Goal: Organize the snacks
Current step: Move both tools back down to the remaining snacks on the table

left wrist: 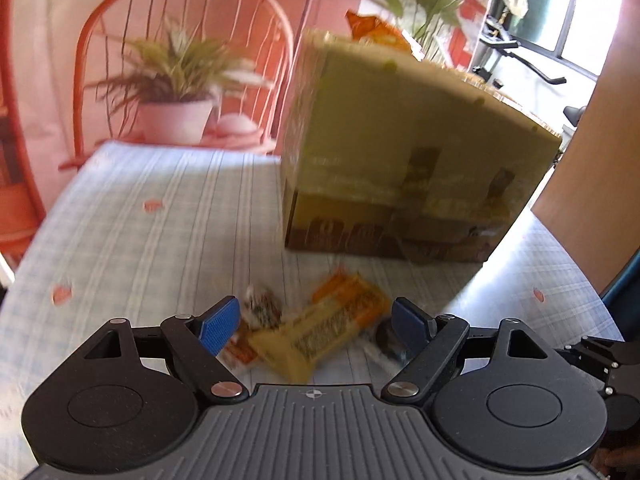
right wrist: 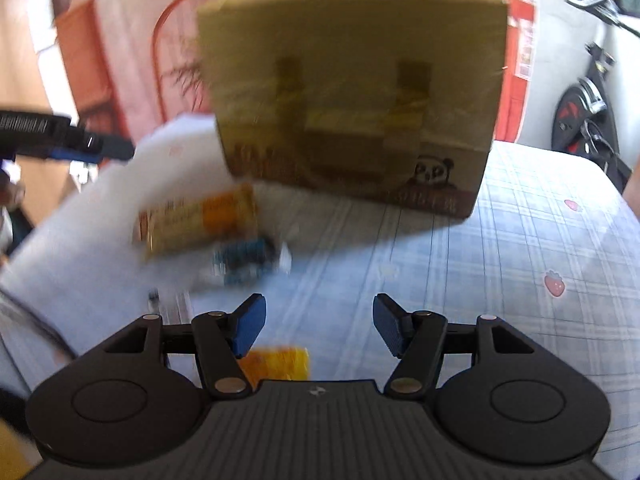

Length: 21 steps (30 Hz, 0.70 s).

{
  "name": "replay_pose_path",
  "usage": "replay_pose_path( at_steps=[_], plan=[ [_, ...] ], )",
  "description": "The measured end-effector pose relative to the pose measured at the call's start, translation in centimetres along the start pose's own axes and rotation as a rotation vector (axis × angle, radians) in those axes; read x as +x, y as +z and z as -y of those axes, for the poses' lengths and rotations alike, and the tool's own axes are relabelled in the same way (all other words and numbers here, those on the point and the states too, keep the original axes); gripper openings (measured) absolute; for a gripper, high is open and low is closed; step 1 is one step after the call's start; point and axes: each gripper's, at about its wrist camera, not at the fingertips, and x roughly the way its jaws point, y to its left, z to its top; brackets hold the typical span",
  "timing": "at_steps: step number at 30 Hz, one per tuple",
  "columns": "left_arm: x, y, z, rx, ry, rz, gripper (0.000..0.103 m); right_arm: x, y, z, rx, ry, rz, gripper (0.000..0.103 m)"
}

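Both views were motion-blurred. The left gripper (left wrist: 316,326) hung w/ jaws spread wide, released, nothing pinched; between and just beyond its blue pads (left wrist: 220,330) lay a small heap of snacks on the table (left wrist: 140,240), near its front edge: a yellow-orange snack bar (left wrist: 320,336) on top, a small speckled wrapper (left wrist: 262,308) beside it, a dark round piece (left wrist: 386,340) by the right pad. The tan storage box (left wrist: 400,152) w/ panda print stood upright toward the table's back edge, an orange packet (left wrist: 368,26) sticking out of its top.

The right gripper (right wrist: 319,326) was also released, jaws part-open, empty. An orange packet (right wrist: 280,362) lay under it; a blue-wrapped snack (right wrist: 248,262) and the bar (right wrist: 196,220) lay beyond, left of centre. The box (right wrist: 352,92) stood behind them.
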Motion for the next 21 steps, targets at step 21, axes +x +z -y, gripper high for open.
replay_pose_path(
  at_steps=[21],
  plan=[
    [0.6, -2.7, -0.8, -0.091, 0.034, -0.063, 0.084, 4.0, -0.4, -2.7, -0.241, 0.070, -0.026, 0.065]
  ],
)
